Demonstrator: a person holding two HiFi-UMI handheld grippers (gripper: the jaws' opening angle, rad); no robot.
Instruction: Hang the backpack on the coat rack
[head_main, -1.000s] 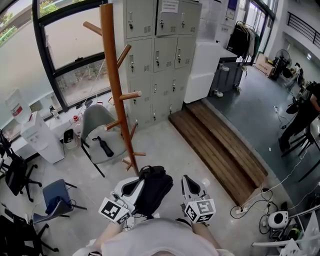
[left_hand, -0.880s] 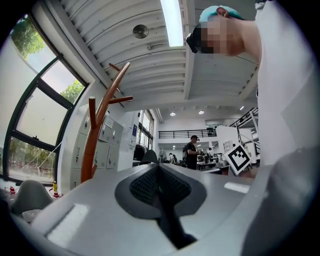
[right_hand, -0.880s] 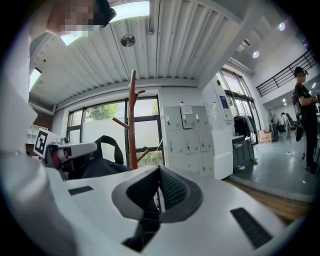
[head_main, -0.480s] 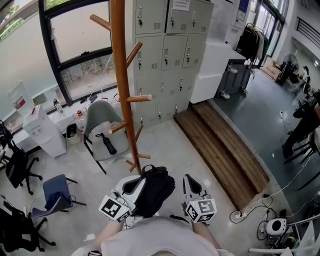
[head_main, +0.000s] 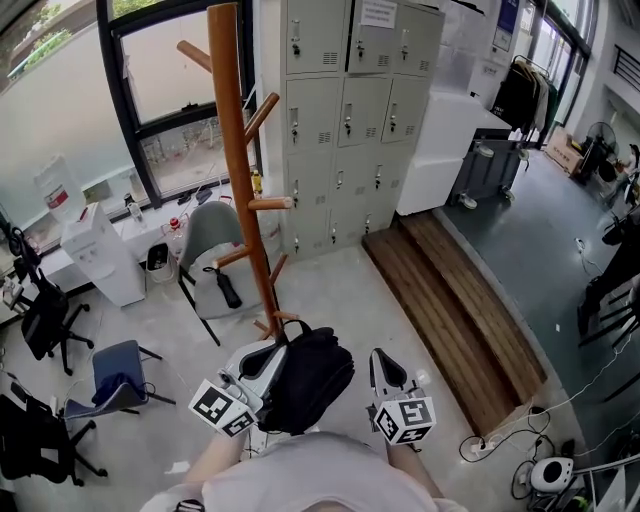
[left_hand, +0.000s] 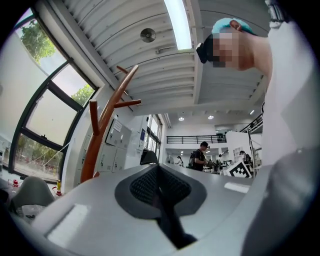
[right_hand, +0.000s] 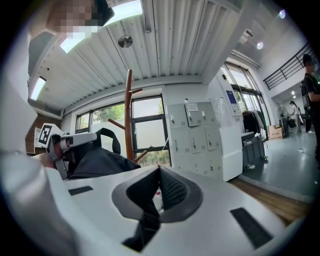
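Between closed left hand-held gripper (head_main: 272, 350) and closed right hand-held gripper (head_main: 379, 358), black backpack (head_main: 315, 375).

Open floor (head_main: 345, 300) before coat rack (head_main: 243, 190) (chair (head_main: 203, 235) beside)

The 2 forearms rise from the bottom centre of the head view. The left gripper (head_main: 272, 352), left of centre, has its jaws pressed together. The right gripper (head_main: 378, 362), right of centre, is closed too, tilted slightly outward.
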